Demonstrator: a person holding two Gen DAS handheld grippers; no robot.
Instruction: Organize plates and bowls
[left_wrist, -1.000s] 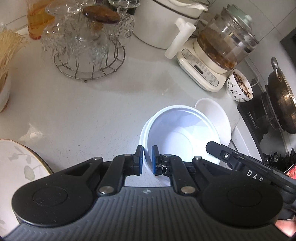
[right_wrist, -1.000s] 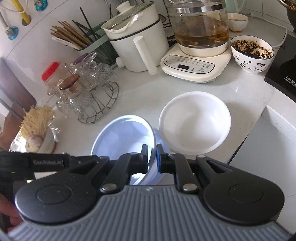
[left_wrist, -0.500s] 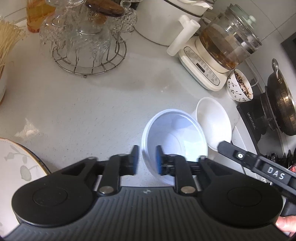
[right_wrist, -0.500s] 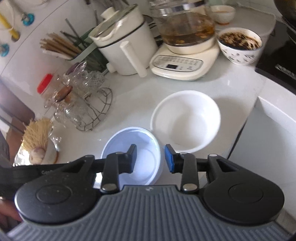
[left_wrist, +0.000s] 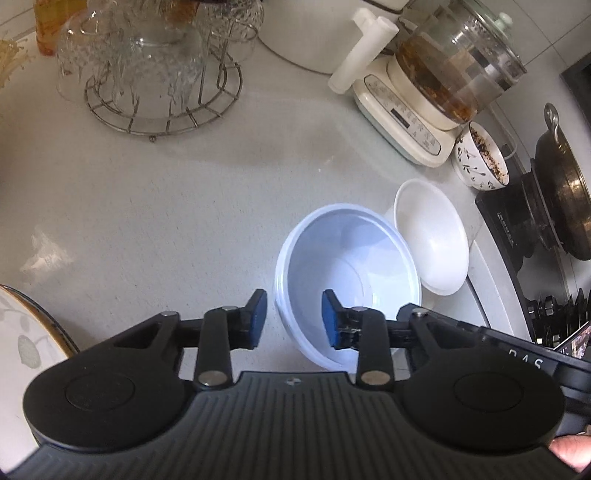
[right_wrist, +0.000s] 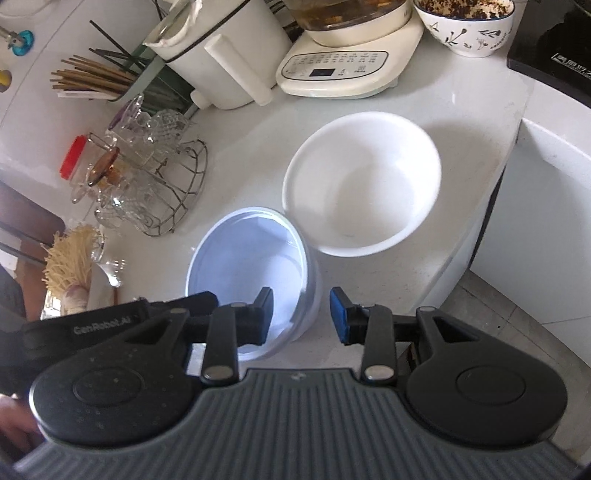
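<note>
Release is what marks this moment: a second ago both pairs of tongs were pinched on opposite sides of the pale blue bowl's rim, half a second ago they had begun to part, and now the left tongs (left_wrist: 290, 319) and the right tongs (right_wrist: 302, 315) both stand apart, each straddling the rim without gripping it. The pale blue bowl (left_wrist: 347, 275) looks like a nested stack of at least two, since a doubled rim shows on its near side, and it sits on the white table (left_wrist: 166, 206) close to the table's front edge. The white bowl (right_wrist: 364, 182) stands just beside it, toward the stove end, rims nearly touching as far as the views allow. Letting go with both tongs suggests the blue bowls are now placed and this stacking step is finished. A patterned plate (left_wrist: 22, 332) at the table's left front edge probably waits for later sorting.
</note>
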